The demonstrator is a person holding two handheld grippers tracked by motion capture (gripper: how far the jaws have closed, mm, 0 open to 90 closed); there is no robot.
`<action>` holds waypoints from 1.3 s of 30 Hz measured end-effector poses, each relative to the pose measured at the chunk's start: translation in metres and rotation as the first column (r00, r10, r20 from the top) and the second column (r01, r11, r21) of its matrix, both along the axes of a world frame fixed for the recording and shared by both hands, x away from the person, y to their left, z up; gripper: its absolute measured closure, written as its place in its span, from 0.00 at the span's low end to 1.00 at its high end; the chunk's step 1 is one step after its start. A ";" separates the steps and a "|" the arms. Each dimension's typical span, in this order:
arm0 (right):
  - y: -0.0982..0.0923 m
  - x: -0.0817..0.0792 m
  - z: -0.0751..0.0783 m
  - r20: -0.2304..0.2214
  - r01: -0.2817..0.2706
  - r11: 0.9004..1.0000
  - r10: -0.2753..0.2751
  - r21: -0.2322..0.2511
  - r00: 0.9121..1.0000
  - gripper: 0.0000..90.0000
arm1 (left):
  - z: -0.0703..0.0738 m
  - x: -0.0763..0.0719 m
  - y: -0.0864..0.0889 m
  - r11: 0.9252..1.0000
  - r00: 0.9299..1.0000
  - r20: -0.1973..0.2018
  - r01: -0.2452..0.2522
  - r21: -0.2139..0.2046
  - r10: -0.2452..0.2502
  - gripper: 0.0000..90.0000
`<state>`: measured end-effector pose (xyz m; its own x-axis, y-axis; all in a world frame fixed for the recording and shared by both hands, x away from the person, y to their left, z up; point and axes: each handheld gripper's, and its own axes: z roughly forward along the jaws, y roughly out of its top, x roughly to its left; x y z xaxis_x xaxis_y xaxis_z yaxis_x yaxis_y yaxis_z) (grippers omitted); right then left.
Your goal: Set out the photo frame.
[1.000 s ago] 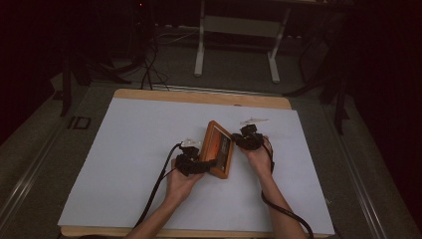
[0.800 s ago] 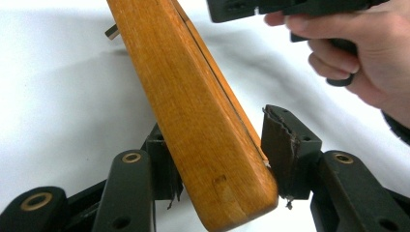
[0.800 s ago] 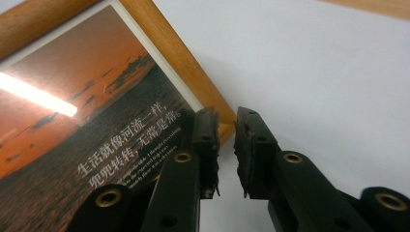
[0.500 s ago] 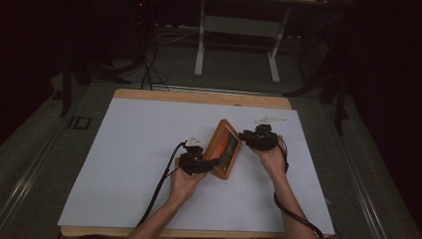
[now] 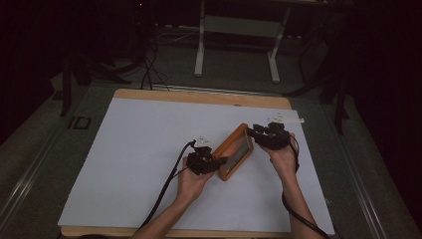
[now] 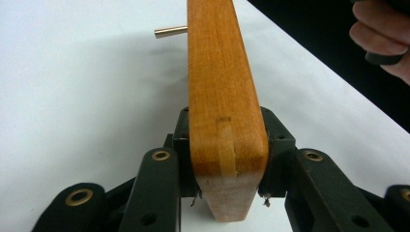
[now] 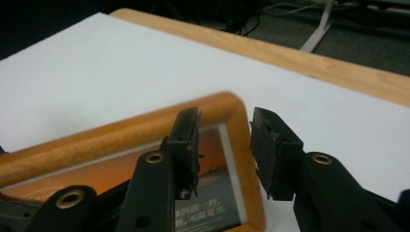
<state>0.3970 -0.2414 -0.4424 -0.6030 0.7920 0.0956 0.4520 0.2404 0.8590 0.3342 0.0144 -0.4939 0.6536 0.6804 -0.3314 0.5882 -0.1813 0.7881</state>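
Note:
A wooden picture frame (image 5: 234, 152) with an orange photo stands tilted up on the white sheet. My left gripper (image 5: 219, 162) is shut on its near end; its jaws have just been closing, and in the left gripper view both pads of the left gripper (image 6: 227, 159) press the frame's edge (image 6: 220, 87). My right gripper (image 5: 254, 132) is at the frame's far end. Its jaws have just been opening. In the right gripper view the right gripper (image 7: 223, 140) straddles the frame's side rail (image 7: 96, 140) with gaps at both pads. A small metal pin (image 6: 170, 32) sticks out beside the frame.
A white sheet (image 5: 149, 149) covers the wooden table, whose far edge (image 5: 199, 95) shows bare. A small white scrap (image 5: 287, 119) lies just beyond my right hand. Metal stand legs (image 5: 200, 50) and cables sit on the floor behind the table.
The frame lay flat on the sheet and now stands tilted on edge. My right gripper has risen, shifted right and opened off the frame. My left gripper has closed on the near end.

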 end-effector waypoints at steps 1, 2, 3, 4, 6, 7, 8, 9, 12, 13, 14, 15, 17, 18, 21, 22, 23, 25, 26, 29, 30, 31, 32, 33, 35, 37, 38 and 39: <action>-0.004 -0.002 0.004 0.010 0.008 1.000 -0.008 0.006 1.000 0.69 | 0.000 -0.001 -0.002 1.000 1.000 0.009 0.004 -0.003 -0.004 0.76; -0.004 -0.002 0.004 0.010 0.008 1.000 -0.008 0.006 1.000 0.69 | 0.000 -0.001 -0.002 1.000 1.000 0.009 0.004 -0.003 -0.004 0.76; -0.007 -0.003 0.005 0.013 0.010 1.000 -0.010 0.009 1.000 0.69 | 0.001 -0.002 -0.002 1.000 1.000 0.015 0.010 -0.002 -0.009 0.76; -0.009 -0.005 0.007 0.017 0.013 1.000 -0.013 0.010 1.000 0.69 | 0.001 -0.002 -0.003 1.000 1.000 0.020 0.014 -0.001 -0.014 0.77; -0.012 -0.007 0.009 0.021 0.014 1.000 -0.014 0.009 1.000 0.69 | 0.001 -0.002 -0.003 1.000 0.999 0.032 0.029 0.000 -0.029 0.77; -0.015 -0.009 0.010 0.027 0.016 1.000 -0.016 0.003 1.000 0.69 | 0.001 -0.003 -0.003 1.000 0.999 0.034 0.031 -0.001 -0.031 0.77; -0.015 -0.009 0.010 0.027 0.016 1.000 -0.016 0.003 1.000 0.69 | 0.001 -0.003 -0.003 0.999 0.999 0.035 0.033 -0.002 -0.033 0.77; -0.016 -0.010 0.010 0.028 0.017 1.000 -0.017 0.001 0.999 0.69 | 0.001 -0.003 -0.003 0.999 0.999 0.036 0.036 -0.002 -0.036 0.77; -0.021 -0.012 0.010 0.028 0.022 1.000 -0.022 -0.001 0.999 0.69 | 0.001 -0.002 -0.002 0.999 0.998 0.048 0.051 -0.003 -0.051 0.77; -0.023 -0.012 0.010 0.027 0.024 1.000 -0.024 -0.002 0.999 0.69 | 0.001 -0.002 -0.002 0.998 0.996 0.060 0.061 -0.001 -0.061 0.77; -0.023 -0.012 0.010 0.027 0.024 1.000 -0.024 -0.002 0.999 0.69 | 0.001 -0.002 -0.002 0.998 0.996 0.060 0.061 -0.001 -0.061 0.77; -0.025 -0.012 0.010 0.027 0.024 1.000 -0.023 -0.005 0.999 0.69 | 0.002 -0.001 -0.001 0.997 0.995 0.074 0.073 0.005 -0.073 0.77; -0.026 -0.013 0.010 0.027 0.020 1.000 -0.019 -0.008 0.999 0.69 | 0.004 0.001 0.000 0.997 0.995 0.071 0.076 -0.002 -0.075 0.77; -0.026 -0.013 0.010 0.027 0.020 1.000 -0.019 -0.008 0.999 0.69 | 0.004 0.001 0.000 0.997 0.995 0.071 0.076 -0.002 -0.075 0.77; -0.029 -0.014 0.011 0.031 0.013 1.000 -0.013 -0.010 0.999 0.69 | 0.009 0.004 0.001 0.996 0.992 0.090 0.087 -0.003 -0.086 0.77; -0.029 -0.014 0.011 0.031 0.013 1.000 -0.013 -0.010 0.999 0.69 | 0.009 0.004 0.001 0.996 0.992 0.090 0.087 -0.003 -0.086 0.77; -0.030 -0.014 0.012 0.034 0.006 1.000 -0.006 -0.010 0.999 0.68 | 0.012 0.005 0.001 0.995 0.990 0.106 0.097 0.008 -0.097 0.77; -0.030 -0.015 0.013 0.039 -0.003 1.000 0.004 -0.015 0.999 0.68 | 0.015 0.005 0.001 0.994 0.987 0.119 0.106 0.019 -0.108 0.77; -0.030 -0.015 0.013 0.039 -0.003 1.000 0.004 -0.015 0.999 0.68 | 0.015 0.005 0.001 0.994 0.987 0.119 0.106 0.019 -0.108 0.77; -0.028 -0.016 0.014 0.051 -0.034 0.999 0.036 -0.035 0.998 0.65 | 0.019 0.008 0.000 0.993 0.986 0.123 0.113 0.020 -0.115 0.77; -0.028 -0.016 0.014 0.051 -0.034 0.999 0.036 -0.035 0.998 0.65 | 0.020 0.009 0.000 0.993 0.985 0.123 0.117 0.021 -0.119 0.77; -0.027 -0.016 0.014 0.053 -0.049 0.998 0.051 -0.041 0.997 0.64 | 0.023 0.011 0.001 0.992 0.984 0.127 0.123 0.022 -0.125 0.77; -0.027 -0.016 0.014 0.053 -0.049 0.998 0.051 -0.041 0.997 0.64 | 0.023 0.011 0.001 0.992 0.984 0.127 0.123 0.022 -0.125 0.77; -0.026 -0.016 0.014 0.055 -0.054 0.998 0.056 -0.042 0.997 0.64 | 0.025 0.011 0.001 0.991 0.983 0.131 0.128 0.028 -0.131 0.77; -0.025 -0.017 0.014 0.059 -0.064 0.997 0.067 -0.045 0.996 0.63 | 0.028 0.012 0.002 0.990 0.980 0.139 0.137 0.037 -0.141 0.77; -0.023 -0.017 0.013 0.067 -0.077 0.996 0.080 -0.050 0.995 0.62 | 0.033 0.014 0.005 0.988 0.977 0.143 0.152 0.039 -0.156 0.77; -0.023 -0.017 0.013 0.067 -0.077 0.996 0.080 -0.050 0.995 0.62 | 0.033 0.014 0.005 0.988 0.977 0.143 0.152 0.039 -0.156 0.77; -0.021 -0.018 0.013 0.074 -0.092 0.994 0.096 -0.054 0.993 0.61 | 0.037 0.017 0.008 0.986 0.976 0.143 0.163 0.038 -0.167 0.77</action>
